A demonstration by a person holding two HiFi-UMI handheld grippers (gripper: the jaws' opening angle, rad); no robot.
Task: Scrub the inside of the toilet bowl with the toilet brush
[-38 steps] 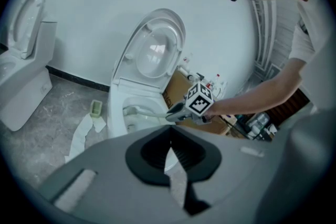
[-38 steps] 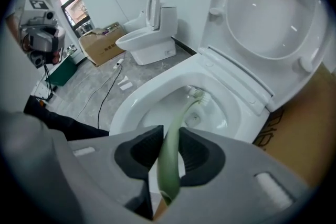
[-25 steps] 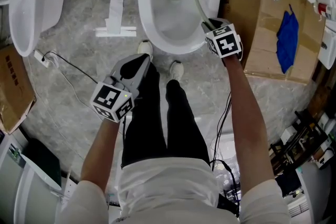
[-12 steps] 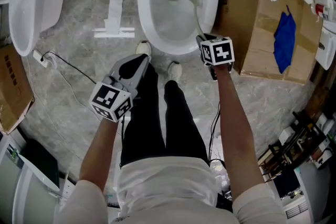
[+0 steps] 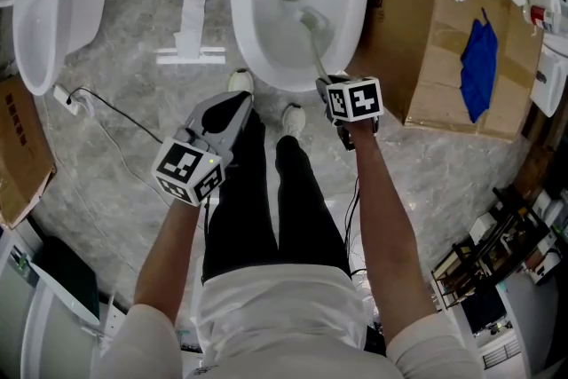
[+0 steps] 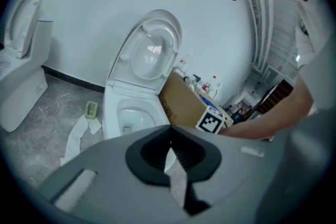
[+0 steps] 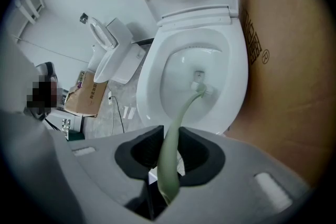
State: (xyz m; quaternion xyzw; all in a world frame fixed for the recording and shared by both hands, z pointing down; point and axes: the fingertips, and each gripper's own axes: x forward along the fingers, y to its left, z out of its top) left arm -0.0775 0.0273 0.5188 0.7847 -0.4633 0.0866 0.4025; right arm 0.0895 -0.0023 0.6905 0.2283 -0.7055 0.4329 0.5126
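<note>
Right gripper [image 7: 168, 153] jaws clamp the toilet brush [image 5: 313, 38] handle. Brush head sits inside the toilet bowl [image 5: 241, 13], top centre of head view. Left gripper [image 5: 234, 109] jaws pressed together, empty, left of centre.

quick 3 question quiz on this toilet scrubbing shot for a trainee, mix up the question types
1. True or false: the right gripper is shut on the toilet brush handle.
2. The brush head is: A on the floor, B inside the toilet bowl, C on the cardboard box.
3. Fill in: the left gripper has its jaws ____, with nothing between them.
Key: 1 true; 2 B; 3 together.
</note>
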